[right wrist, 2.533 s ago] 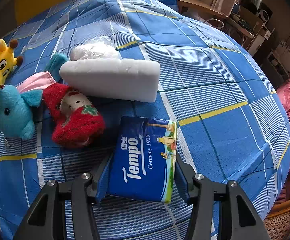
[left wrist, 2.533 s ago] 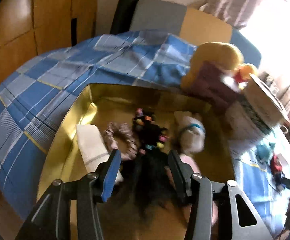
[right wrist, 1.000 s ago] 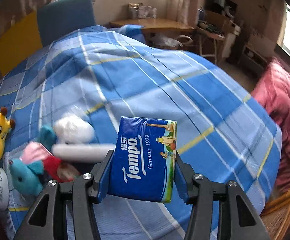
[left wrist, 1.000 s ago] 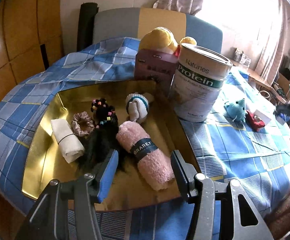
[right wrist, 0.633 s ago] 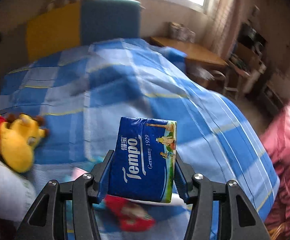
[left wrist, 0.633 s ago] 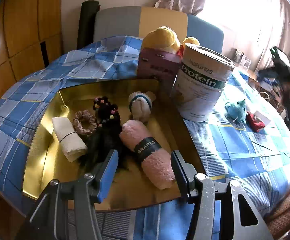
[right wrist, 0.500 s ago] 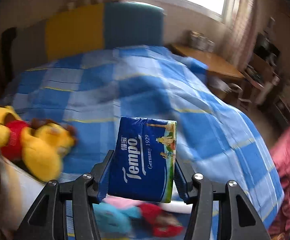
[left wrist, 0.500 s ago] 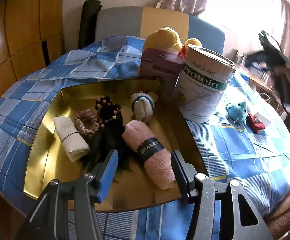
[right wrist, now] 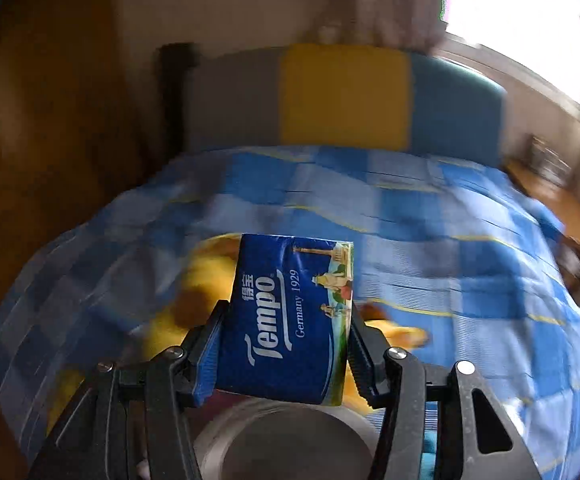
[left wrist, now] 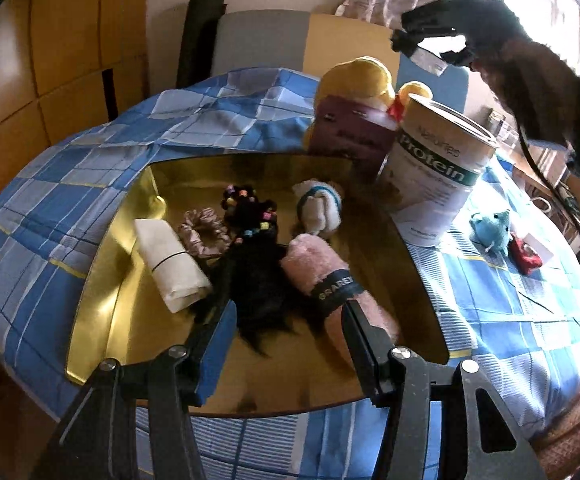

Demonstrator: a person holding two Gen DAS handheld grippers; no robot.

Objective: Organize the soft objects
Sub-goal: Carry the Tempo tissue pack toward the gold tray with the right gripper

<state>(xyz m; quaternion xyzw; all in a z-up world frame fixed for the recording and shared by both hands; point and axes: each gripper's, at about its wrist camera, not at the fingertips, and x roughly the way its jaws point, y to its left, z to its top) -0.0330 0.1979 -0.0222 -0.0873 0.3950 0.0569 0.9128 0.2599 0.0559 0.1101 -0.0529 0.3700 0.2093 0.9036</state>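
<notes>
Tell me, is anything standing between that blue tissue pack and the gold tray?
Yes. The tissue pack, held in the right gripper, hangs above the protein can, which stands by the gold tray rim.

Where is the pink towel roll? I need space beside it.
Left wrist view: the pink towel roll lies in the gold tray, right of the black wig.
</notes>
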